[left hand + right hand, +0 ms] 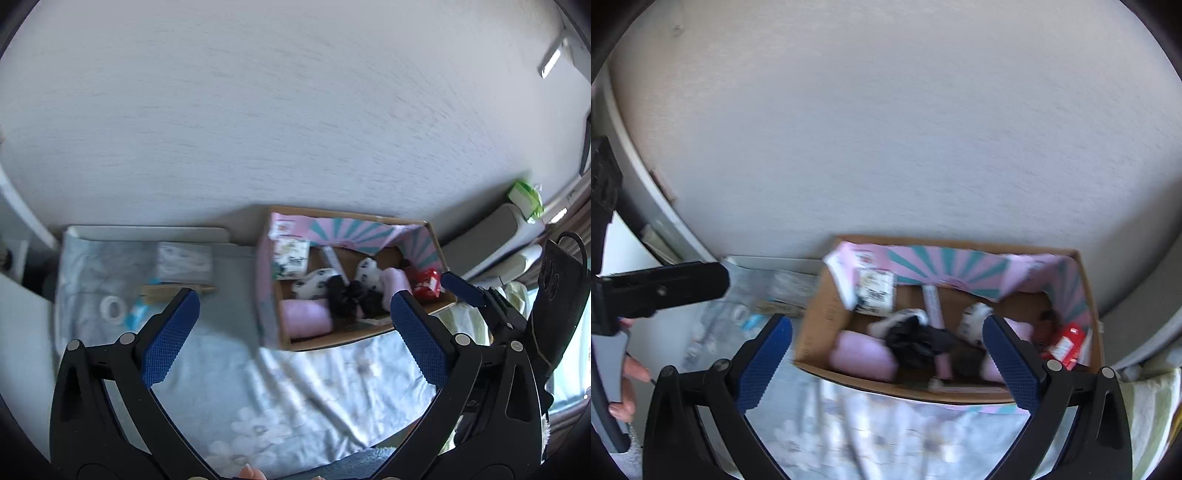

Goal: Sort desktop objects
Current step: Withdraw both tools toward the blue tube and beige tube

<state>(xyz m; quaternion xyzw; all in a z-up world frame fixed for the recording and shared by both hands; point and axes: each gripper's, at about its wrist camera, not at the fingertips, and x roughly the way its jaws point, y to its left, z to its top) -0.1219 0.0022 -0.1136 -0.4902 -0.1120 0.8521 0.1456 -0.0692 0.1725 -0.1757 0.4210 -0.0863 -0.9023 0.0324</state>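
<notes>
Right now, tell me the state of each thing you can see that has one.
Left gripper: open, empty.
Right gripper: open, empty.
Cardboard box: flaps open, holding stuff.
Pink roll: lying in the box.
Red packet: in the box's right corner.
Tape roll: flat on the tablecloth.

No text could be read in either view: the printing on the white cards (875,291) inside the cardboard box (827,314) and on the red packet (1065,345) was there, but too blurred to make out any word or number
</notes>
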